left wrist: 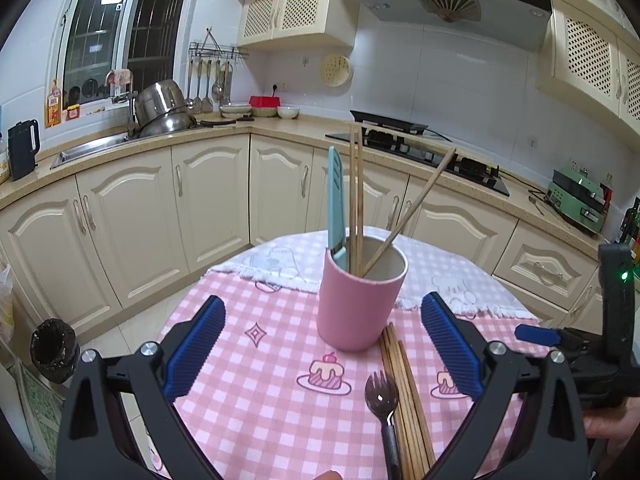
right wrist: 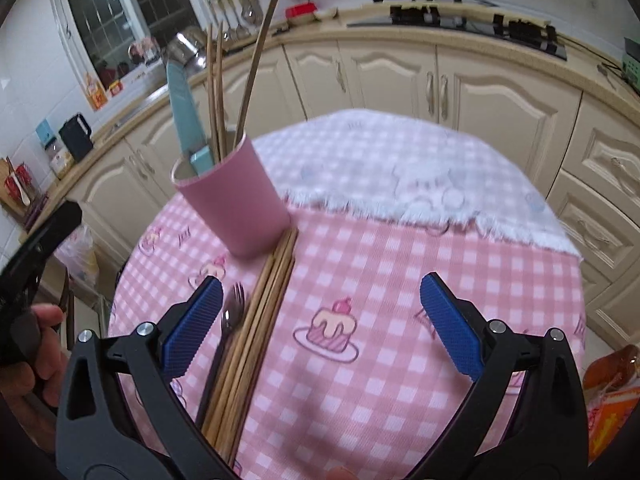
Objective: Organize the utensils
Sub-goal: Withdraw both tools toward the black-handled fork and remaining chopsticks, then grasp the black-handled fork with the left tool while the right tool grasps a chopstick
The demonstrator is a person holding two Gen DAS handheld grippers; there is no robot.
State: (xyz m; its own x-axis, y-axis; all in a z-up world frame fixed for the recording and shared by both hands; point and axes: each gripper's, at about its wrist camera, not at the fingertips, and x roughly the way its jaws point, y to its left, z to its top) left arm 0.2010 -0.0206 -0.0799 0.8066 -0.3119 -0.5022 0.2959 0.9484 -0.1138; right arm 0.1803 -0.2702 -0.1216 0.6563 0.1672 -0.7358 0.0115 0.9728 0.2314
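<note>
A pink cup (left wrist: 358, 300) stands on the round table with a pink checked cloth (left wrist: 260, 400). It holds three wooden chopsticks (left wrist: 355, 200) and a teal knife (left wrist: 336, 200). A bundle of several chopsticks (left wrist: 408, 404) and a dark spork (left wrist: 382, 396) lie flat just in front of the cup. My left gripper (left wrist: 324, 344) is open and empty, with the cup between and beyond its fingers. My right gripper (right wrist: 320, 324) is open and empty above the cloth; the loose chopsticks (right wrist: 256, 320) and spork (right wrist: 232, 312) lie by its left finger, the cup (right wrist: 232, 196) farther back left.
A white towel (left wrist: 440, 272) covers the far part of the table. Cream kitchen cabinets (left wrist: 160, 208), a sink with pots (left wrist: 160, 112) and a gas hob (left wrist: 420, 148) ring the table. A black bin (left wrist: 54, 350) stands on the floor at left. The right gripper's body (left wrist: 600, 340) shows at right.
</note>
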